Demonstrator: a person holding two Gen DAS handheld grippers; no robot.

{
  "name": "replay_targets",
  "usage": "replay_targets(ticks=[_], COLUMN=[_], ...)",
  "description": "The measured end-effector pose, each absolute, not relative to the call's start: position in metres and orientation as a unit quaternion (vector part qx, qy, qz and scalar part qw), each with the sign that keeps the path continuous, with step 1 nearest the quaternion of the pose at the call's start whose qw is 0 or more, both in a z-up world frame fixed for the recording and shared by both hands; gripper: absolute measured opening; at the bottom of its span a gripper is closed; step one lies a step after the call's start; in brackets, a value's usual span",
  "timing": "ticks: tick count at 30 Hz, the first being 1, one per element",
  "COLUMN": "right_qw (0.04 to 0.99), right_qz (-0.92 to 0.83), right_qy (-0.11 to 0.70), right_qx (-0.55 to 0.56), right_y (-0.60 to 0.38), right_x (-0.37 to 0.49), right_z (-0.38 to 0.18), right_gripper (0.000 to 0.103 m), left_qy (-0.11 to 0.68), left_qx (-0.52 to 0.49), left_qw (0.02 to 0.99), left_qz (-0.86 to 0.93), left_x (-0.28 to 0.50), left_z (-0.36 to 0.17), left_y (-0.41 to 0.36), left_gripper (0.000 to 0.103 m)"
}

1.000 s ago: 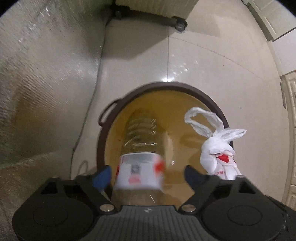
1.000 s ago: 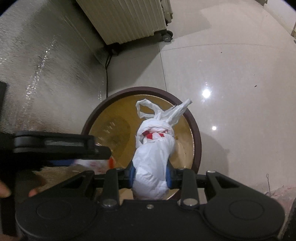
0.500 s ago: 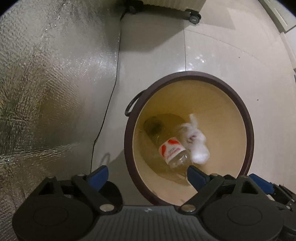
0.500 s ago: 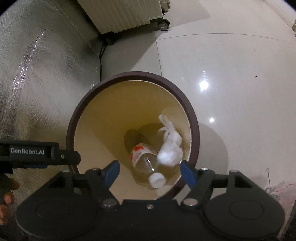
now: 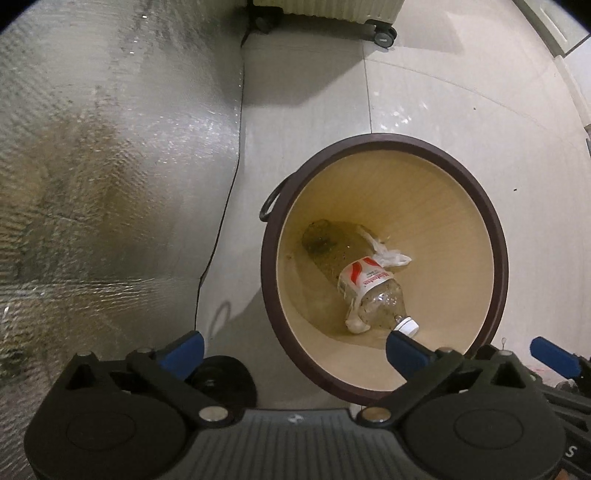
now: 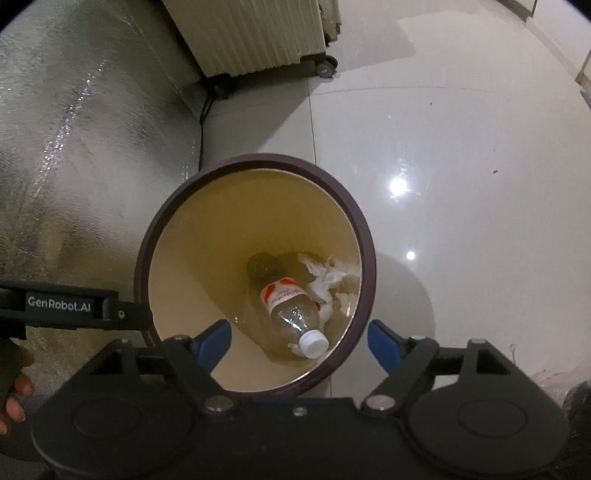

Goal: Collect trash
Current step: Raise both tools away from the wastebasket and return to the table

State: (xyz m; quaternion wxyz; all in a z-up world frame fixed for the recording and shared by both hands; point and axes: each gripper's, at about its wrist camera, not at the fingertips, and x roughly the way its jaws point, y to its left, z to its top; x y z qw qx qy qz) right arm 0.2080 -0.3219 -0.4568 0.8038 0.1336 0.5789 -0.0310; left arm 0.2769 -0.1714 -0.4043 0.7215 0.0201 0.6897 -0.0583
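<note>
A round bin with a dark brown rim [image 5: 496,236] [image 6: 364,236] stands on the tiled floor. Inside lie a clear plastic bottle with a red and white label [image 5: 365,278] [image 6: 286,297] and a knotted white plastic bag [image 5: 389,256] [image 6: 325,277]. My left gripper [image 5: 293,352] is open and empty above the bin's near left rim. My right gripper [image 6: 299,341] is open and empty over the bin's near edge. The left gripper's body [image 6: 70,306] shows at the left of the right wrist view.
A silver foil-covered surface [image 5: 92,166] rises on the left. A ribbed cream suitcase on wheels [image 6: 255,33] stands at the back, with a black cable [image 5: 218,236] running along the floor. A pinkish bag [image 6: 550,380] lies at the right.
Both grippers opened and let go: the bottle fell from the left and the white bag from the right into the bin. Both grippers have since risen and drawn back.
</note>
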Motion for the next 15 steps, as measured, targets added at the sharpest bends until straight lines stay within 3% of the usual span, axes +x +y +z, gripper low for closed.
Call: replay_targets(ticks=[4, 6, 15], right_qw=[0.811, 0.816, 0.819], right_qz=[-0.038, -0.044, -0.046], right_qy=[0.569, 0.563, 0.559], right_qx=[0.131, 0.128, 0.118], right_y=[-0.324, -0.326, -0.330], right_x=[0.202, 0.199, 0.186], right_z=[-0.445, -0.439, -0.417], right_gripper=[0.092, 0.102, 0.103], left_qy=[0.685, 0.682, 0.661], left_qx=[0.019, 0.023, 0.035], left_qw=[0.726, 0.728, 0.746], left_qz=[-0.063, -0.066, -0.074], left_x=[0.284, 0.280, 0.270], left_z=[-0.407, -0.400, -0.386], left_y=[-0.161, -0.160, -0.152], left_gripper=[0.103, 0.103, 0.103])
